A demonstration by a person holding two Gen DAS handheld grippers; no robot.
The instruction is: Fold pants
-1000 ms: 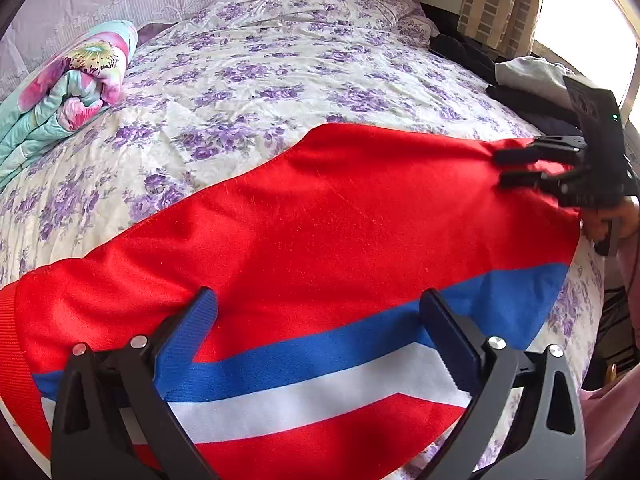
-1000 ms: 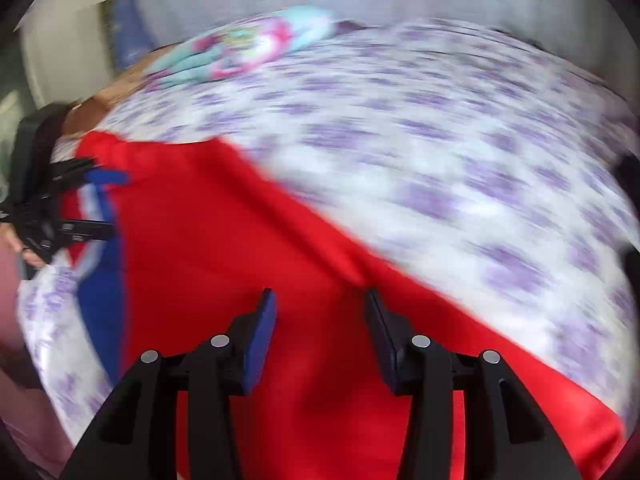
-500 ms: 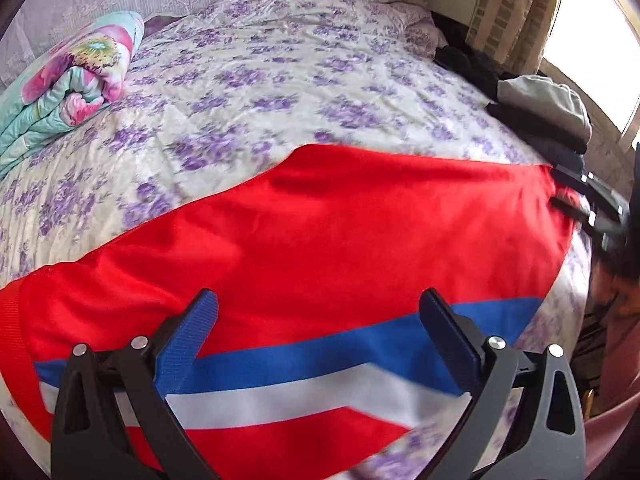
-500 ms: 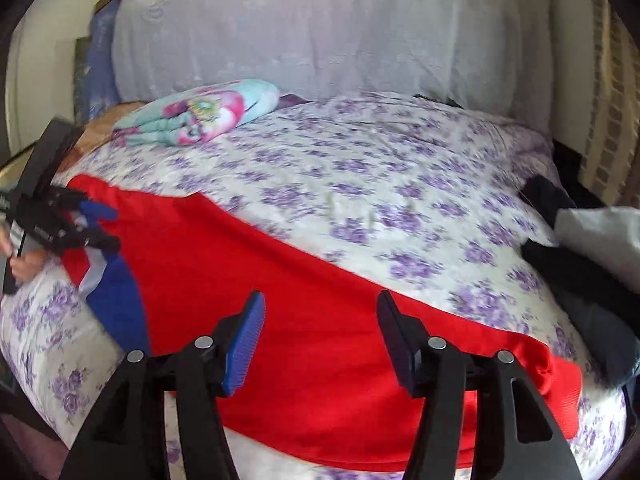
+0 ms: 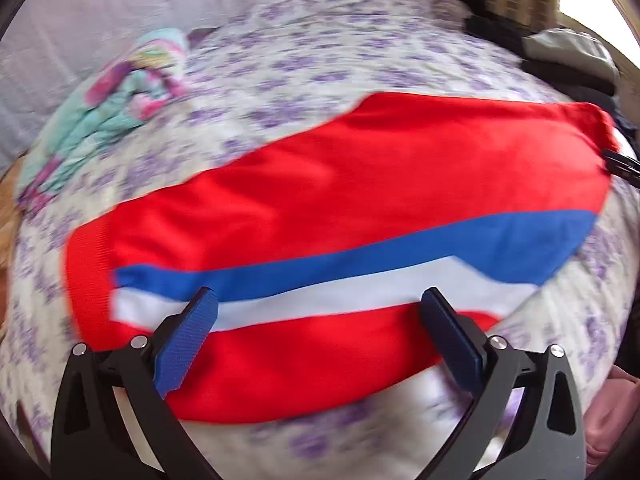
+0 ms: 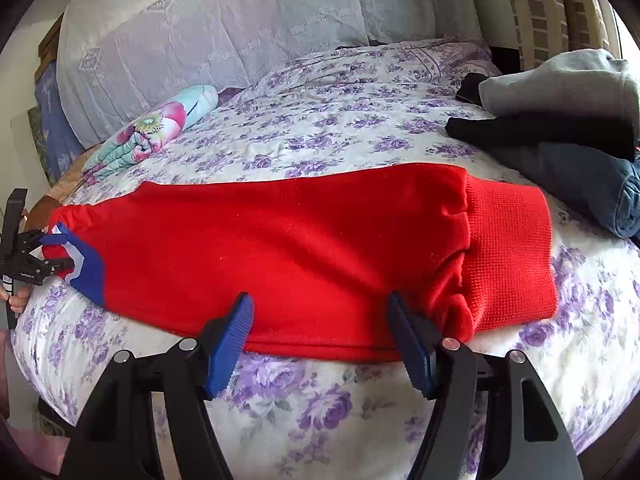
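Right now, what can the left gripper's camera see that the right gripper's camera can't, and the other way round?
Only the left wrist view shows the long blue stripe and white stripe running along the pants. Only the right wrist view shows the ribbed red cuff and the blue folded clothes under the pile. Both show the red pants, the flowery bedsheet, the rolled floral blanket, and open jaws with nothing between them.
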